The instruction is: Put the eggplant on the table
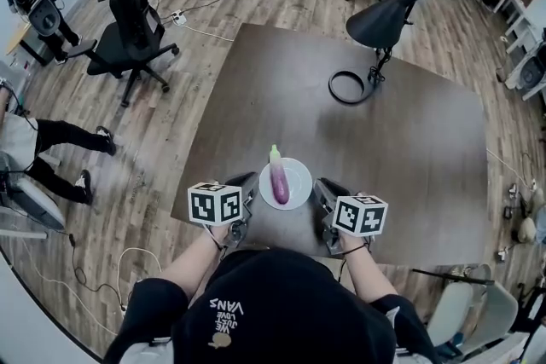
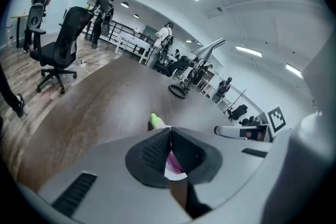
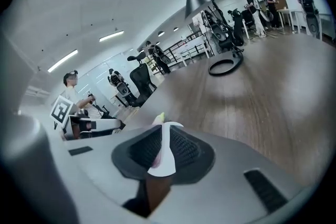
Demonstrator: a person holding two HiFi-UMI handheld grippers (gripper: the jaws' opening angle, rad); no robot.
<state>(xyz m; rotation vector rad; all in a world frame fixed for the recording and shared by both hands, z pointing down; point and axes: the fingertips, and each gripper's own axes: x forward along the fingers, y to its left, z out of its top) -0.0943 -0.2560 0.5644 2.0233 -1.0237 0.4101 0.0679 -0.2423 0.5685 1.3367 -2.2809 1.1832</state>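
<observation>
Left gripper [image 1: 249, 181], right gripper [image 1: 321, 185], jaws closed, flank eggplant [image 1: 279, 178] on plate [image 1: 298, 183].

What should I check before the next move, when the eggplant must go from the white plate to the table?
1. Eggplant lies in plain view on the plate: ok.
2. Left gripper jaws apart for a grasp: not ok, together.
3. Right gripper jaws apart: not ok, also together.
4. Bare table beyond the plate for setting down: ok.
5. Plate will stay put during the lift: cannot tell.
</observation>
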